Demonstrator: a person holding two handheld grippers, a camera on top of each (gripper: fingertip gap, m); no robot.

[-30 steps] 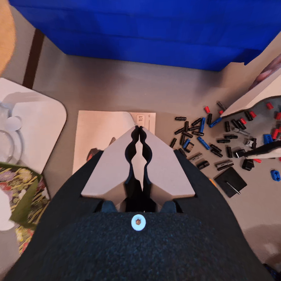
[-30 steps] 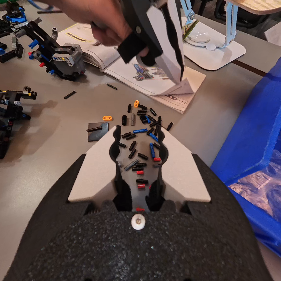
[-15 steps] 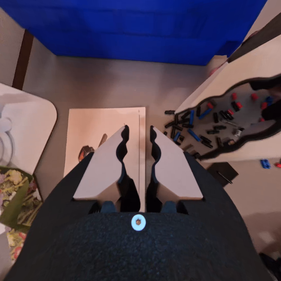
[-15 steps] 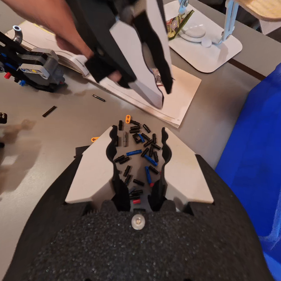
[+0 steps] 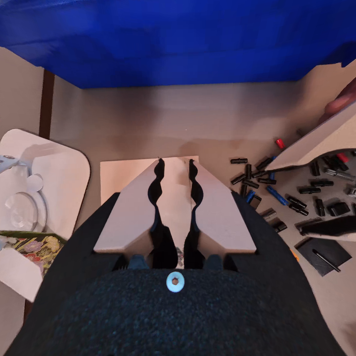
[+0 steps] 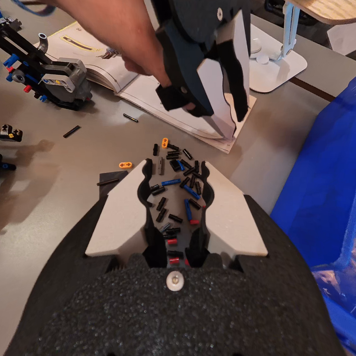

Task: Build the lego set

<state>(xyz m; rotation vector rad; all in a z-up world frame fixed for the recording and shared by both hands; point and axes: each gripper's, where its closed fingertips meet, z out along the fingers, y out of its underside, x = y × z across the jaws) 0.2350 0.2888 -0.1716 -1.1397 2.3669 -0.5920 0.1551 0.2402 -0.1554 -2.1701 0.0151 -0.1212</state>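
My left gripper (image 5: 175,161) is open and empty, its tips down at the outer corner of the open instruction booklet (image 5: 119,177). In the right wrist view it (image 6: 234,129) comes in from above with a hand on it, over the booklet (image 6: 134,90). My right gripper (image 6: 175,162) is open and empty, hovering over a scattered pile of black, blue and red pins (image 6: 173,192). The pile (image 5: 250,179) also shows in the left wrist view, partly under the right gripper's fingers (image 5: 317,146). A partly built black and grey model (image 6: 57,81) stands at the left.
A blue bin (image 6: 317,173) lines the right side. A white stand base (image 6: 275,63) sits behind the booklet. Two orange links (image 6: 125,165), a black flat plate (image 6: 111,177) and loose black axles (image 6: 71,131) lie left of the pile. A flowered box (image 5: 38,248) is at my left. The black flat plate (image 6: 111,177) is about 6 centimetres from my right fingertips and 15 centimetres from my left. My left wrist view (image 5: 317,260) looks at it from another angle.
My left gripper, shut on a lifted booklet page a second ago, has opened and come down onto the booklet's corner; the page now lies flat. My right gripper stays open over the pins.
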